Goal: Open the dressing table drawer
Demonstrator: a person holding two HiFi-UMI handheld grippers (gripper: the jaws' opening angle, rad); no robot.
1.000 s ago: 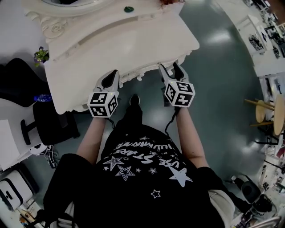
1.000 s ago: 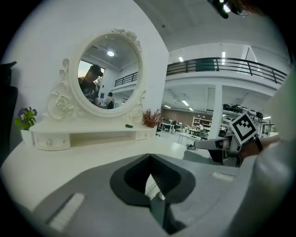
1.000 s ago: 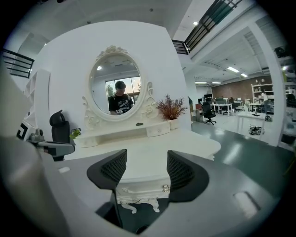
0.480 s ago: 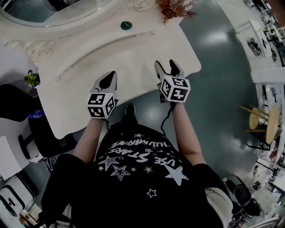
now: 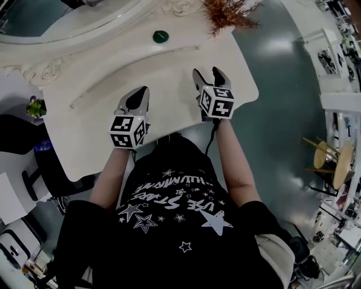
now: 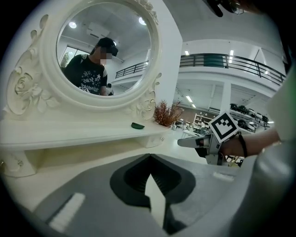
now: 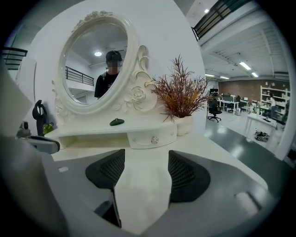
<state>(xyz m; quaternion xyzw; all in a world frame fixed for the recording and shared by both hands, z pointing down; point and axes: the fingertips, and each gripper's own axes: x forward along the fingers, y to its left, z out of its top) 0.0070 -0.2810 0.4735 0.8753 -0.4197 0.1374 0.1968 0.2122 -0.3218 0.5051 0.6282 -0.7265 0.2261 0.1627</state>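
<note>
The white dressing table (image 5: 84, 130) carries a raised shelf under an oval mirror (image 7: 95, 65). A small drawer (image 7: 150, 138) with a crystal knob sits at the shelf's right end, its front flush with the shelf. My right gripper (image 5: 207, 73) (image 7: 145, 155) hovers open over the tabletop, pointed at that drawer and well short of it, with nothing between its fingers. To its left, my left gripper (image 5: 141, 91) (image 6: 149, 157) hangs above the tabletop with its jaws together and holding nothing.
A green dish (image 5: 161, 36) lies on the shelf. A dried reddish plant (image 5: 228, 11) in a white pot stands at the table's right back corner. A black chair (image 5: 56, 169) stands left of the table. The person's body is close to the front edge.
Both grippers have moved forward from the table's front edge to above the tabletop, nearer the shelf. The right one's jaws are as wide apart as before.
</note>
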